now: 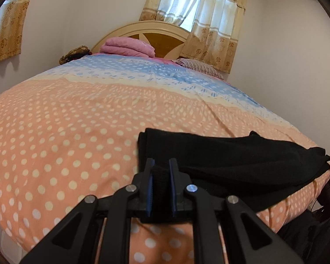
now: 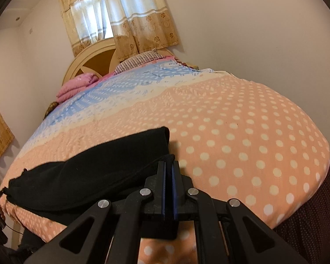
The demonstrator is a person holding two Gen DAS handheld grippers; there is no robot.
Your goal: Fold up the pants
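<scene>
With the black pants (image 1: 231,160) lying doubled at lower centre on the polka-dot bedspread (image 1: 66,132), the left gripper (image 1: 161,167) and right gripper (image 2: 169,167) each pinch a fabric edge, apparently mid-fold, next needing a level lay-down.

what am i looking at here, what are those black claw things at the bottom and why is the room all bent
Those are two hand-held grippers, each carried by a person, with a wide-angle camera looking along its fingers; that lens bends the room. One picture comes from the left hand-held gripper, the other from the right hand-held gripper. Both look across a bed with a dotted orange and blue cover. On it lie black pants, partly folded. The left one has black cloth between its pads; the right one is shut at the pants' edge, though whether it pinches cloth is hard to tell.
</scene>
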